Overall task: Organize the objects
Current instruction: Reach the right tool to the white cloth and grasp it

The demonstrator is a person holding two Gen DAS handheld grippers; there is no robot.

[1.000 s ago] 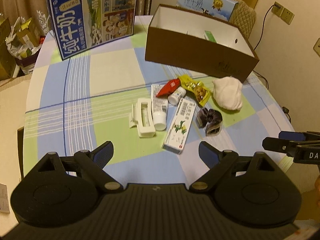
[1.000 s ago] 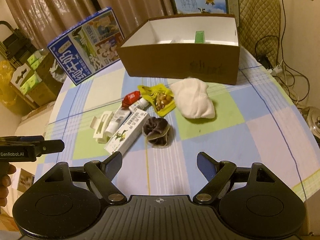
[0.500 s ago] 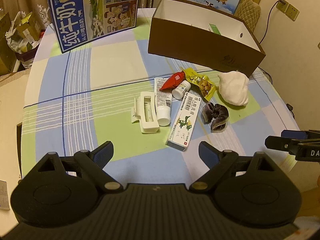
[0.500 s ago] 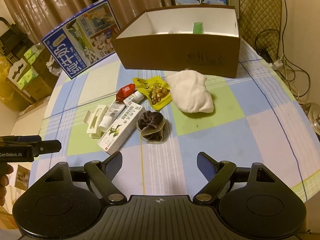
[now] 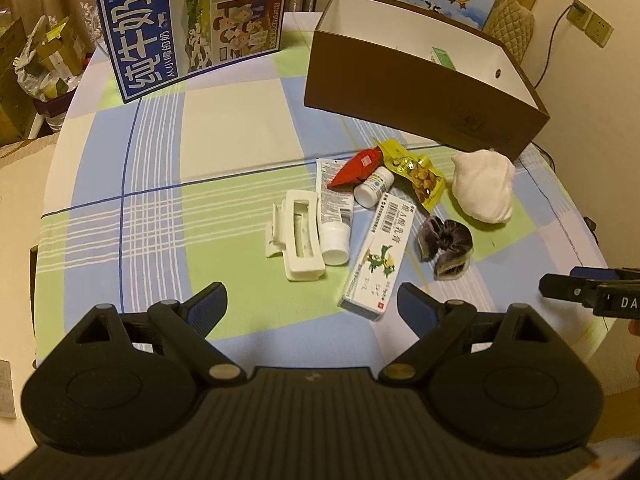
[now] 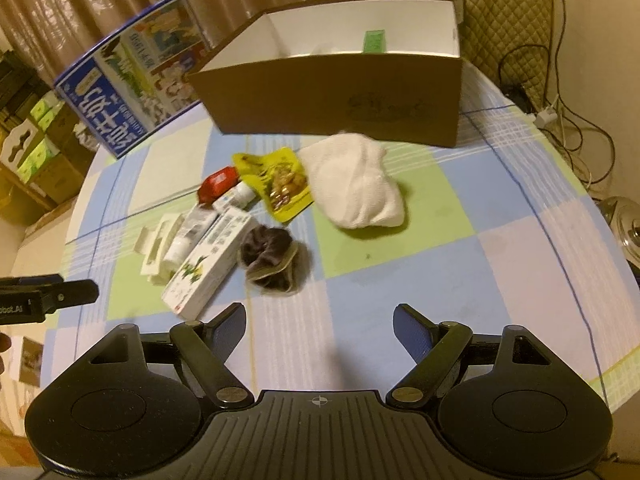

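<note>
approach step | left gripper point(image 5: 310, 302) and right gripper point(image 6: 319, 322) gaping, empty | next: grab scrunchie point(image 6: 269, 258), near-centre, drop in far box point(image 6: 328, 96)

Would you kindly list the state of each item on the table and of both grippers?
Left gripper: open, holding nothing.
Right gripper: open, holding nothing.
Brown box: open-topped, a green-and-white packet inside.
White tube: capped, lying flat.
Small bottle: capped, on its side.
Medicine carton: closed, lying flat.
White cloth: bunched up.
Dark scrunchie: crumpled.
</note>
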